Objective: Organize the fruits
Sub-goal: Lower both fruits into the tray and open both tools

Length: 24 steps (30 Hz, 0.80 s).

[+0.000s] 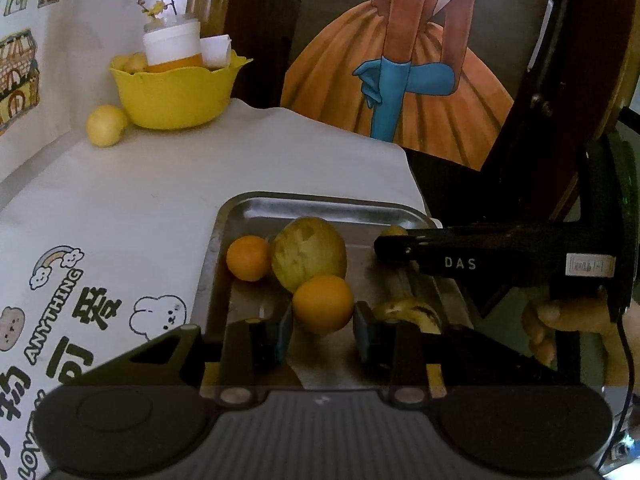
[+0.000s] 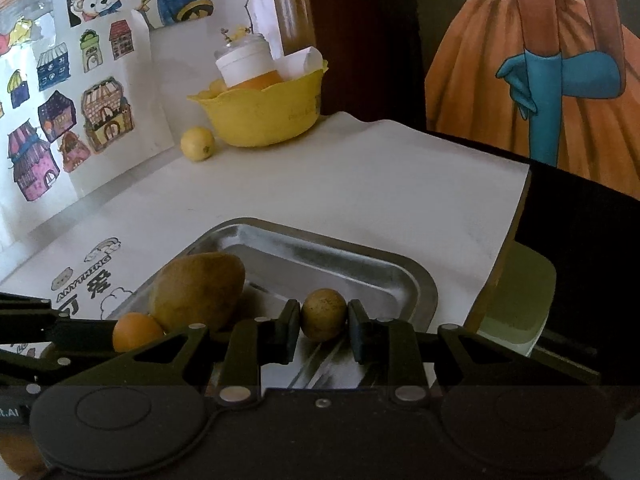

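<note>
A metal tray (image 1: 320, 200) holds the fruit. In the left wrist view my left gripper (image 1: 324, 332) is shut on an orange (image 1: 323, 303) over the tray's near part. Behind it lie a spotted mango (image 1: 308, 254) and a smaller orange (image 1: 248, 258); a banana (image 1: 412, 312) lies to the right. In the right wrist view my right gripper (image 2: 324, 326) is shut on a small round brownish fruit (image 2: 324, 315) above the tray (image 2: 320, 240). The mango (image 2: 198, 292) and an orange (image 2: 136, 330) sit to its left. The right gripper (image 1: 394, 240) reaches in from the right in the left view.
At the table's back a yellow bowl (image 1: 176, 96) holds a white jar (image 1: 172, 42) and fruit, with a lemon (image 1: 106, 126) beside it on the white cloth. A person's hand (image 1: 560, 320) holds the right gripper. The table edge runs on the right (image 2: 516, 216).
</note>
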Motion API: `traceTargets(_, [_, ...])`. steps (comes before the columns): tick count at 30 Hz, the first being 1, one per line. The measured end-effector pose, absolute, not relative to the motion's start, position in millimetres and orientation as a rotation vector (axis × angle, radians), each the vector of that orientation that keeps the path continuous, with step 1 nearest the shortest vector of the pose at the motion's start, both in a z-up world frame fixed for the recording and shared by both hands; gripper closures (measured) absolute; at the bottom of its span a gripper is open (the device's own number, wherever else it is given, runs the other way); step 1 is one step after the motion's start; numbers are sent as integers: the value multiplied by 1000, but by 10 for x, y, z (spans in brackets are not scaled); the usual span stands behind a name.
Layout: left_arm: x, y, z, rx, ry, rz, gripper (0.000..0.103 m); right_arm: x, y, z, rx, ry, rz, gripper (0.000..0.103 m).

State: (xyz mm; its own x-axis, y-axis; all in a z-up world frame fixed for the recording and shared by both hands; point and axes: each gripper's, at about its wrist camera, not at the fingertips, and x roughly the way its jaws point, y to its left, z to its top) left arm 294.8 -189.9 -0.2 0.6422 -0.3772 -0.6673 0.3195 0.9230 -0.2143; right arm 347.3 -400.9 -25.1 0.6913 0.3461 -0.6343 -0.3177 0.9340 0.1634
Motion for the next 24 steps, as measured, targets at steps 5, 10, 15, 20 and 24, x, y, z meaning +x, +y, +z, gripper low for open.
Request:
traceTargets(5, [2993,-1910,-20,-100,793,-403,67,3500,-4022,-274,37,700,363,76])
traceTargets(10, [3012,-1897,-36,-112,802,-405,67,3502,-4030,-289,40,684,358,75])
traceTargets(15, [3033,-1909,-38,-117,811,-401,66,3479,-4021,-316,30,668,352,74])
traceTargets(20, [3047,-1907,-37,-121,814,-400,66,3473,-4023,-330,26,660,348,73])
traceTargets(24, [3047,-1908,-37,-118,814,-401,66,3475,-4030,-334,29,656,341,69])
